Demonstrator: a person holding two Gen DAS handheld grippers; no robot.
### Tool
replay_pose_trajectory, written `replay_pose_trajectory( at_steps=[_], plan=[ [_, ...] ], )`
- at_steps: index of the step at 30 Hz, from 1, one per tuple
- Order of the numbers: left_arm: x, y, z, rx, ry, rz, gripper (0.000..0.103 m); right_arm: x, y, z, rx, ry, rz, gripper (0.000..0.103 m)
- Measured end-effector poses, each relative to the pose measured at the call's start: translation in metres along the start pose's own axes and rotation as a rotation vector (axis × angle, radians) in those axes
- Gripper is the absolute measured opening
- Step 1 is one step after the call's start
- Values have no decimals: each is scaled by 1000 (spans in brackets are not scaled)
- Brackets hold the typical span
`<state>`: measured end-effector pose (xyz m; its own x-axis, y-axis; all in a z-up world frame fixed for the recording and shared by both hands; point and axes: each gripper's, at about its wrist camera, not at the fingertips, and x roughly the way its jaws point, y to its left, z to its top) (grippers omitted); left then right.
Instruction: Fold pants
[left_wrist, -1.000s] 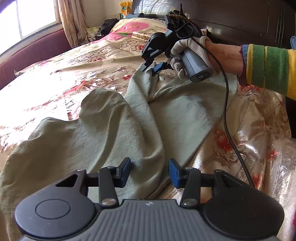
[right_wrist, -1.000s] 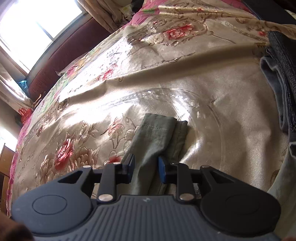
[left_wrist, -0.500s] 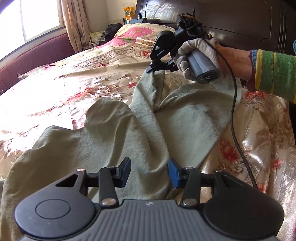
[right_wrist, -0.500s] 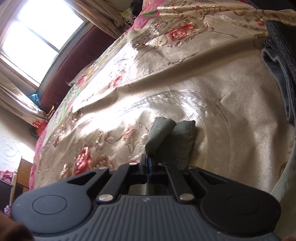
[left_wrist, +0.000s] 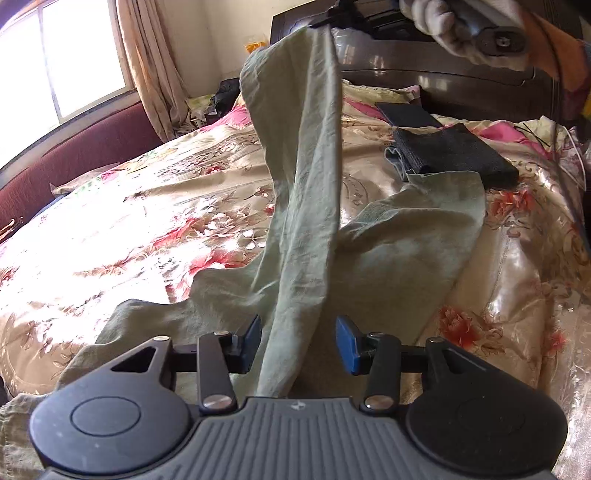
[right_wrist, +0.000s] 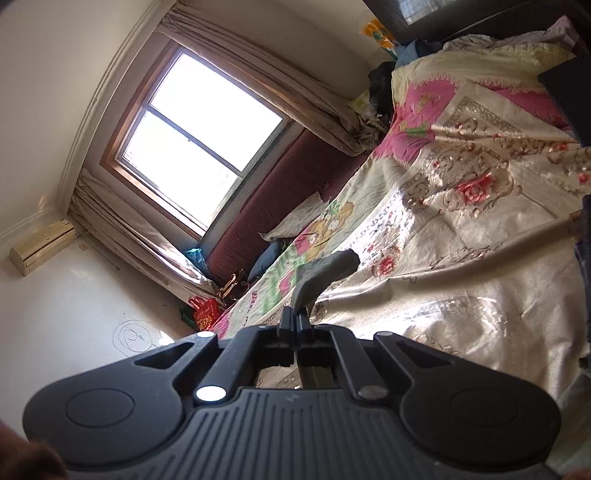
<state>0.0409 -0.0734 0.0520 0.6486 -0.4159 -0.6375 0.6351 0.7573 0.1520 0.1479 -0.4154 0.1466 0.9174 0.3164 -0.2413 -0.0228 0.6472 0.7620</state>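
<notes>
The pale green pants (left_wrist: 399, 258) lie rumpled on the floral bedspread. One leg (left_wrist: 306, 177) is pulled up taut from the bed. My right gripper (left_wrist: 325, 22) is shut on that leg's hem, high at the top of the left wrist view. In the right wrist view the hem (right_wrist: 321, 273) sticks out past the closed right gripper (right_wrist: 298, 321). My left gripper (left_wrist: 298, 338) is open, its blue pads on either side of the raised leg near its lower part, not touching it.
A folded dark garment (left_wrist: 450, 155) lies on the bed behind the pants near the dark headboard (left_wrist: 443, 77). A window (right_wrist: 199, 147) with curtains and a maroon padded bench (left_wrist: 66, 162) are along the left side of the bed.
My right gripper closed on the pant leg hem and lifted it high off the bed, stretching the leg upward. My left gripper stayed open and now straddles the raised leg.
</notes>
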Motion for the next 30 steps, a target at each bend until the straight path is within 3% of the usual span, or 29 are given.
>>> replay_pose_trajectory(
  at_steps=[3,5,8,10,14,17,21,22,25,30],
  plan=[
    [8,-12,-6,24,20,-11,59,-44,-40,-15,60,-44,-111,2],
    [17,-21,-11,47,52,-13,59,-64,-87,-28,135,-59,-253,2],
    [30,-37,-19,98,99,-4,59,-77,-155,-50,258,-41,-411,2],
    [33,-47,-21,145,105,23,59,-79,-186,-65,309,-1,-459,2],
    [34,-53,-17,167,115,33,59,-82,-206,-84,347,4,-472,2],
    [37,-54,-14,170,126,46,59,-81,-203,-79,345,-16,-429,2],
    [42,-52,-8,182,136,73,38,-77,-181,-59,289,-41,-356,2],
    [42,-50,-7,176,137,73,38,-77,-174,-54,260,-43,-352,2],
    [39,-48,-7,169,129,81,38,-75,-170,-52,228,-27,-368,2],
    [35,-53,-16,199,142,69,38,-73,-188,-74,214,70,-486,9]
  ],
)
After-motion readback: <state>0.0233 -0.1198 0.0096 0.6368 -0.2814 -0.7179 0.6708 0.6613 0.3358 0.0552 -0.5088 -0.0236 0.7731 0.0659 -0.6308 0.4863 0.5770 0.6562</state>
